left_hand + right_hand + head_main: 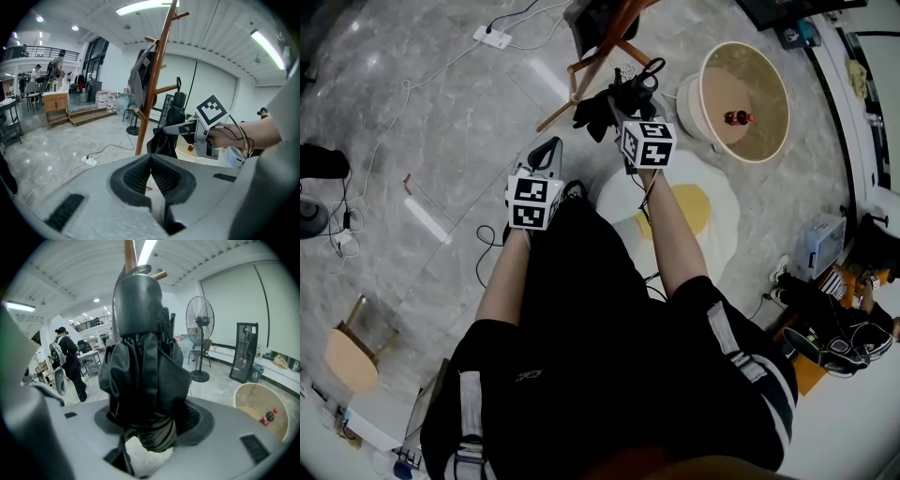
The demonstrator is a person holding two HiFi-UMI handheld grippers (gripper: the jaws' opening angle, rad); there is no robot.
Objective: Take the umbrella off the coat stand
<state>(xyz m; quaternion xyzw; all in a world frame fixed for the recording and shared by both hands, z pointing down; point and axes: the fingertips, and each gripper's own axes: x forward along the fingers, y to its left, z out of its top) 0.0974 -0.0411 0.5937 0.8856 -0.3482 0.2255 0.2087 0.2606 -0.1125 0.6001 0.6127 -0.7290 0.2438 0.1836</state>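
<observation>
Clamping black folded fabric umbrella [140, 366] in right tongs [150, 425], with left tongs [151, 174] closed, empty. May snag on peg [158, 275] of brown wooden coat stand [130, 254] just beyond right tongs, slipping free.

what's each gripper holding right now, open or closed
Left gripper: closed, holding nothing.
Right gripper: closed on the folded black umbrella.

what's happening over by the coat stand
A person is working with a tool in each hand. The right tool is clamped on a folded black umbrella, held close against the wooden coat stand. Whether the umbrella has come off the stand yet is unclear. The left tool is shut on nothing, held alongside.
</observation>
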